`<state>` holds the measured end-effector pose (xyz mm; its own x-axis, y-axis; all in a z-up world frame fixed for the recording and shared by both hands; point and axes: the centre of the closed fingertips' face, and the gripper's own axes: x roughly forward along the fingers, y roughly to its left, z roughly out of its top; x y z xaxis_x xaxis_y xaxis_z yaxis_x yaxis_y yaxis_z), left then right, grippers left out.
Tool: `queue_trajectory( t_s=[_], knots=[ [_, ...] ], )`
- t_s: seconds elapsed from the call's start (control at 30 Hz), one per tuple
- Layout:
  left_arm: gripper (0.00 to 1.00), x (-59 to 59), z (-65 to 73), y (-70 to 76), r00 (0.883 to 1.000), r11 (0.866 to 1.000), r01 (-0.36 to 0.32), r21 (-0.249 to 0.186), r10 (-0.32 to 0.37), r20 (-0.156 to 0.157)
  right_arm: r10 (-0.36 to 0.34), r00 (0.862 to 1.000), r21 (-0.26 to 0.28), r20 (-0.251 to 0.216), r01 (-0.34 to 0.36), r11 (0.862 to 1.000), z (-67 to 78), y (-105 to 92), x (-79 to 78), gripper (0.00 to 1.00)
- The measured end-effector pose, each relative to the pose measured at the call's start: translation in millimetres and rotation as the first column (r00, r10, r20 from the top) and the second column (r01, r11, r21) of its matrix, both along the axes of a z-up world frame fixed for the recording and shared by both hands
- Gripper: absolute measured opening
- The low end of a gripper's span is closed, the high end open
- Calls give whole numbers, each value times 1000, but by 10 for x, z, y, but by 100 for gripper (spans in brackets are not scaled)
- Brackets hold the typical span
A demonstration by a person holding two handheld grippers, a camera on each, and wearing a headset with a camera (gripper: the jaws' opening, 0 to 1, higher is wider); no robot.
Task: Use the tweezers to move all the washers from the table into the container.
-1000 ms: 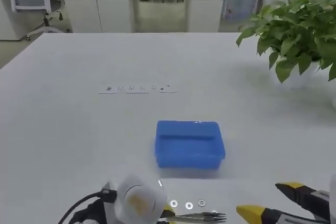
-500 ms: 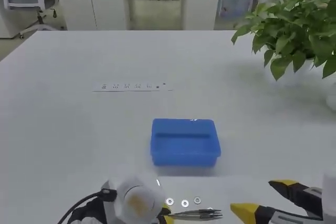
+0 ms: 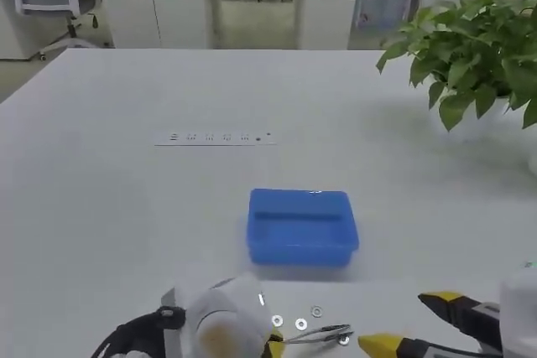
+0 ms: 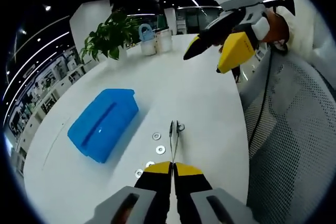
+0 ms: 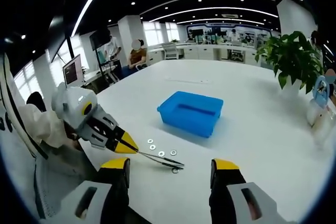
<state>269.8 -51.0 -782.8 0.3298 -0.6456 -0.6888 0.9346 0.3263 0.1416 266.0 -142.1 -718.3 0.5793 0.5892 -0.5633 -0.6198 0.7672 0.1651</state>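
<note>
Since my left gripper (image 4: 172, 167) has its jaws clamped on the tweezers (image 4: 171, 139) to reach the washer (image 4: 181, 127) near frame centre, I hold the right gripper (image 5: 172, 164) aside, jaws apart.

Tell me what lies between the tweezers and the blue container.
Loose washers on bare table, nothing else; the left gripper view shows them beside the tweezers, short of the container.

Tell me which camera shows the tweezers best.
The left gripper view: the tweezers run straight up the middle from the shut left claw, tips beside a washer. The head view shows them small at the bottom edge; the right gripper view shows them thin, from the side.
</note>
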Motion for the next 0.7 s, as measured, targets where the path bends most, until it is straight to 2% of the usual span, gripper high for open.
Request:
queue_trajectory(
  t_s=[0.17, 0.3, 0.47, 0.5, 0.63, 0.7],
  knots=[
    [0, 59, 318, -84, 999, 998, 2, -59, 1, 50, 50, 999, -28, 18, -50, 998, 15, 104, -11, 58],
    [0, 109, 593, -144, 995, 995, 12, -97, -1, 104, 113, 993, -67, 43, -110, 992, 41, 229, -20, 54],
    [0, 94, 835, -189, 992, 990, 30, -138, -13, 122, 189, 981, -68, 49, -186, 980, 71, 445, -18, 48],
    [0, 76, 871, -197, 992, 989, 35, -146, -17, 121, 208, 977, -77, 48, -204, 976, 66, 484, -24, 47],
    [0, -71, 1045, -257, 993, 979, 73, -193, -54, 103, 319, 946, -105, 61, -312, 944, 94, 740, -62, 37],
    [0, -155, 1116, -280, 990, 975, 103, -196, -82, 112, 365, 928, -133, 79, -353, 926, 108, 850, -57, 35]
  ],
)
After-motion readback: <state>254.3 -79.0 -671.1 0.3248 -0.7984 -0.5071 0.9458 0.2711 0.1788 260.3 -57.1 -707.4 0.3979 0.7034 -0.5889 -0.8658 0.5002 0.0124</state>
